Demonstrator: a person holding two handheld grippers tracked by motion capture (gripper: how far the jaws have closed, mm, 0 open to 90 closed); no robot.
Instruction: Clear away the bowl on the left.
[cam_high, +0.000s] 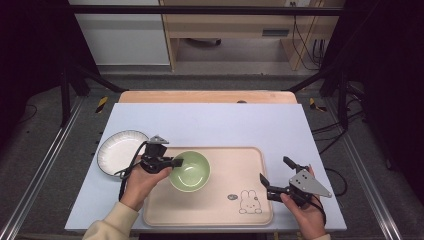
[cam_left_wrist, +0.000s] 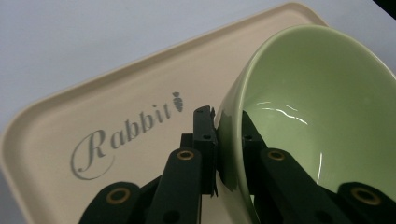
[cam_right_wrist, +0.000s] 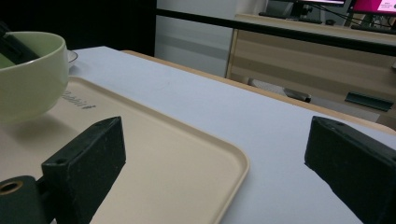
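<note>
The green bowl (cam_high: 189, 171) stands on the beige tray (cam_high: 235, 205), toward the tray's 10 o'clock corner as the high view shows it, and the left gripper (cam_high: 176, 162) has it by the rim at the bowl's 9 o'clock edge. In the left gripper view the jaws are closed on the wall of the bowl (cam_left_wrist: 322, 116), one jaw outside and one inside the glazed hollow, so the hold is a pinch across the rim. The bowl looks tilted there, though the camera's own angle may account for that and I cannot say whether its foot is off the tray. It reads as glazed ceramic: stiff, fairly heavy for a one-sided pinch, slick under hard jaws, and liable to chip if knocked against the tray's raised edge (cam_left_wrist: 28, 121). A rim hold is the natural one, but the weight hangs off to one side, so it will want to swing down; a deep bite on the wall would suit it better. The right gripper (cam_high: 274, 180) hovers at the tray's 3 o'clock edge with its jaws spread wide and nothing between them. A white plate (cam_high: 114, 150) sits on the table (cam_high: 210, 125) at the bowl's 9 o'clock, off the tray.
</note>
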